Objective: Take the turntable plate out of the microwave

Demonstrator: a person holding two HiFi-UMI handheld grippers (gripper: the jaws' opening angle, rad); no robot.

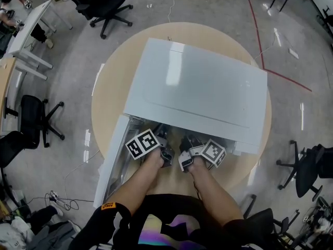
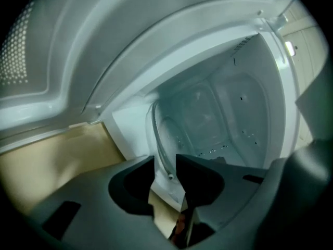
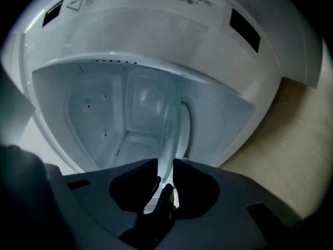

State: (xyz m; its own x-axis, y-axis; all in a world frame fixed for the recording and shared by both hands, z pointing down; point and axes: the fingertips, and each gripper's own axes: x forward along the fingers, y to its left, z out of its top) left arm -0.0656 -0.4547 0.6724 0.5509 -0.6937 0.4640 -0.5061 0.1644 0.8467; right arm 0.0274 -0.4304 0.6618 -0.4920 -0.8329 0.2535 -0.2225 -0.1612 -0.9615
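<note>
A white microwave (image 1: pixel 197 87) sits on a round wooden table (image 1: pixel 112 82), its door (image 1: pixel 112 158) swung open to the left. Both grippers reach into its opening. The clear glass turntable plate (image 3: pixel 169 134) is tilted on edge in the right gripper view, with my right gripper (image 3: pixel 165 173) shut on its rim. In the left gripper view the plate's rim (image 2: pixel 158 139) runs between the jaws of my left gripper (image 2: pixel 165 168), which stand apart and do not press on it. From the head view the left gripper (image 1: pixel 166 158) and right gripper (image 1: pixel 183 160) are side by side; the plate is hidden there.
The white cavity wall (image 2: pixel 229 113) surrounds both grippers closely. Black office chairs (image 1: pixel 104 4) (image 1: pixel 31 119) (image 1: pixel 307 165) stand around the table. A desk (image 1: pixel 26 30) is at the far left, and cables (image 1: pixel 62 199) lie on the floor at the lower left.
</note>
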